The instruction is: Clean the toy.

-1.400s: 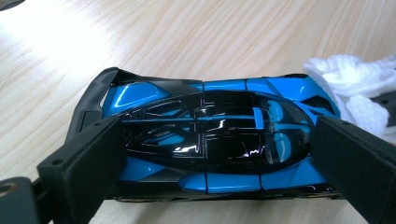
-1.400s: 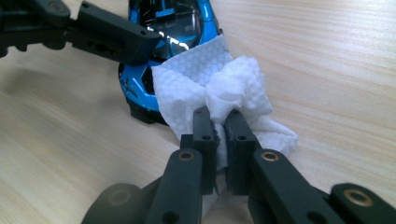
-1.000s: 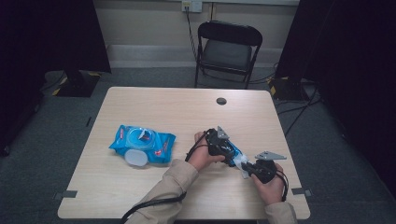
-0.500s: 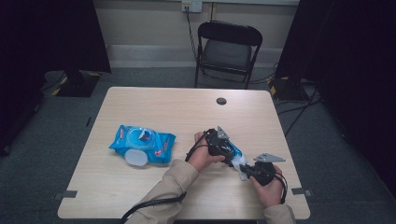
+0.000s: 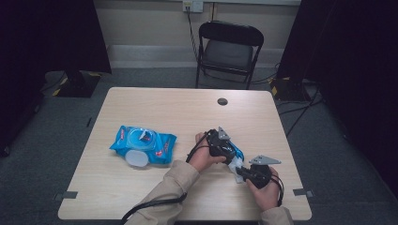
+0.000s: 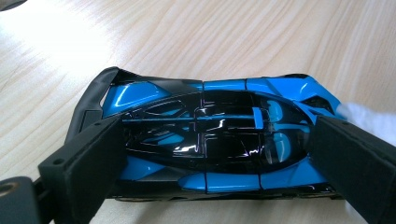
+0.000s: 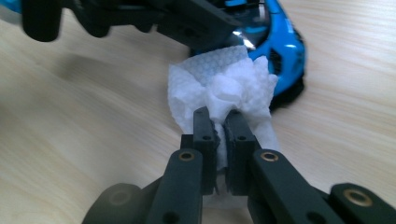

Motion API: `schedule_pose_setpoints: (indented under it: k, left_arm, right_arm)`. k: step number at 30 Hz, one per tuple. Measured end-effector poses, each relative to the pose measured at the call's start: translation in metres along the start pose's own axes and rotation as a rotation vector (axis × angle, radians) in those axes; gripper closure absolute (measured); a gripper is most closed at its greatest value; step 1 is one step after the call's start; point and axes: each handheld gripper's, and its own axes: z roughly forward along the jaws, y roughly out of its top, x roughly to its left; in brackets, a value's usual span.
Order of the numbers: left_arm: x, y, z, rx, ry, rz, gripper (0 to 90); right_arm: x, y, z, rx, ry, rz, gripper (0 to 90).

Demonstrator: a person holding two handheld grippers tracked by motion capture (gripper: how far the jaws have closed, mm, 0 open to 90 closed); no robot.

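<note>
toy car clamped left, wipe pinched right

going left to right in the high view: a blue wipes pack (image 5: 143, 145) with a white round lid lies on the left part of the table (image 5: 164, 108), well apart from my hands. toward the right-middle sits the toy car (image 6: 210, 140), glossy blue body with a black roof and black panel lines, lying flat on the wood. my left gripper (image 5: 219, 145) has its jaws spread wide and clamped on the car, one pad at each end of the body, seen clearly in the left gripper view. just right of it, my right gripper (image 7: 219, 126) has its jaws pressed nearly together on a crumpled white wipe (image 7: 229, 91), textured with small dots. the wipe's bunched end touches the car's blue end, beside the dark wheel. in the high view the right gripper (image 5: 256, 174) sits close to the table's near right edge, pointing up-left at the car. a black folding chair (image 5: 228, 47) stands beyond the table.
</note>
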Motion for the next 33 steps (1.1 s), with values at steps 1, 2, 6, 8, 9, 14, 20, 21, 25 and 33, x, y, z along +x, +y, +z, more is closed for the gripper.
schedule_pose_setpoints:
  k: [1, 2, 6, 8, 9, 14, 20, 21, 25, 33]
  left_arm:
    - [0.0, 0.0, 0.0, -0.001, 0.0, -0.002, 3.5]
    - [0.0, 0.0, 0.0, -0.003, -0.002, -0.004, 3.5]
    - [0.0, -0.001, 0.0, -0.008, -0.005, -0.003, 3.5]
    - [0.0, -0.001, 0.0, -0.009, -0.008, -0.003, 3.5]
    - [0.0, -0.001, 0.0, -0.008, -0.007, -0.003, 3.5]
    - [0.001, -0.001, 0.0, -0.004, -0.009, 0.001, 3.5]
    - [0.001, 0.0, 0.0, -0.004, -0.008, 0.001, 3.4]
    - [0.001, 0.0, 0.0, -0.006, -0.008, -0.002, 3.4]
    - [0.002, -0.001, -0.001, 0.0, -0.016, 0.004, 3.4]
    - [0.002, -0.001, -0.001, -0.007, -0.019, 0.001, 3.4]
  right_arm:
    - [0.001, 0.0, 0.001, 0.0, 0.001, -0.007, 85.7]
    - [0.003, 0.001, 0.002, -0.001, 0.007, -0.007, 85.6]
    - [0.006, 0.002, 0.005, -0.004, 0.076, -0.006, 85.6]
    - [0.007, 0.005, 0.004, -0.004, 0.086, -0.008, 85.6]
    - [0.006, 0.006, 0.002, -0.003, 0.094, -0.011, 85.6]
    - [0.0, 0.01, -0.006, -0.014, 0.105, -0.009, 85.6]
    - [-0.014, 0.016, -0.021, -0.04, 0.104, 0.012, 85.6]
    - [-0.017, 0.017, -0.024, -0.045, 0.098, 0.016, 85.5]
    - [-0.03, 0.026, -0.033, -0.073, 0.07, 0.032, 85.4]
    - [-0.052, 0.046, -0.028, -0.099, 0.029, 0.054, 85.3]
